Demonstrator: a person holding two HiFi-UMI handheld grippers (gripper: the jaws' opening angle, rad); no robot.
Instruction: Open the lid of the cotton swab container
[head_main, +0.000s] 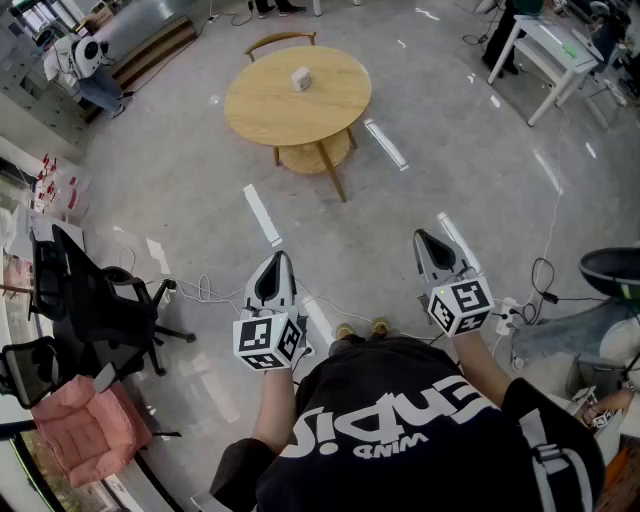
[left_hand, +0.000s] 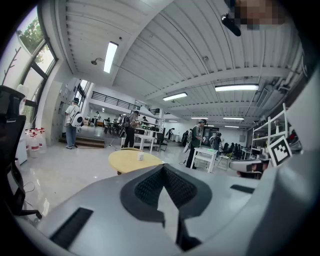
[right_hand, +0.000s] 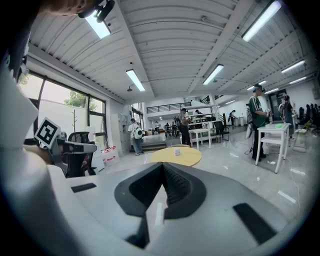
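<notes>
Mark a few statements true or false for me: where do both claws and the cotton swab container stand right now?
1. The left claw is shut with nothing between its jaws. True.
2. The right claw is clamped on the cotton swab container. False: it is shut on nothing, and the container is out of its grasp.
3. The container stands on the round table, across open floor from both claws. True.
4. The black office chair stands on the person's right. False: it is on the left side.

Left hand-held gripper (head_main: 277, 262) and right hand-held gripper (head_main: 428, 243), jaws closed, empty.
</notes>
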